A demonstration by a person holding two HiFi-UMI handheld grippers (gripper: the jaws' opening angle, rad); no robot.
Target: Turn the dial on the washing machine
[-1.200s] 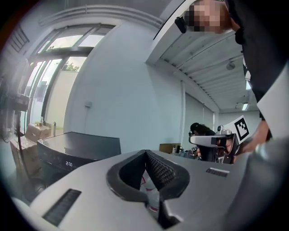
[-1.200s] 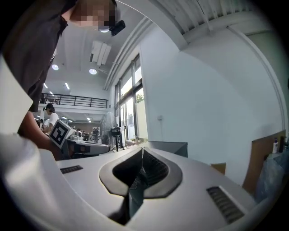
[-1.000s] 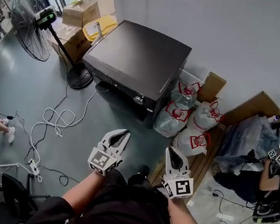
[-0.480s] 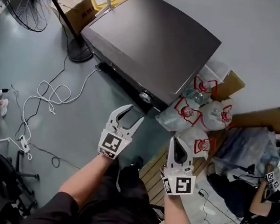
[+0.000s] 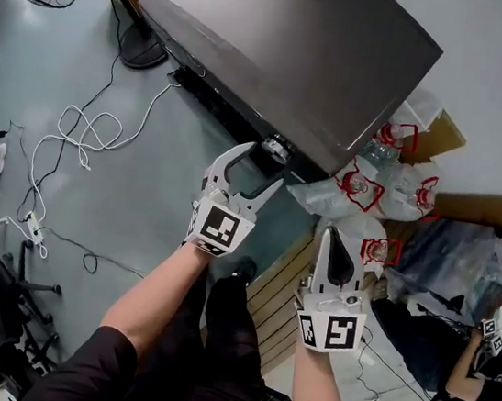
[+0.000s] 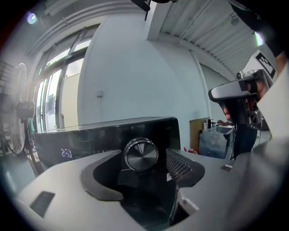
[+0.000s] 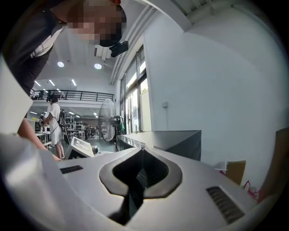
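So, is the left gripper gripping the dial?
No, the left gripper has just opened its jaws, and the dial sits unclamped between them.

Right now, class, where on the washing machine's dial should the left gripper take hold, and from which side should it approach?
Grip the dial by its round rim, one pad on each side, coming straight at the front of the washing machine. The dial juts out facing the left gripper, whose jaws have just been opening; nothing sits between them yet.
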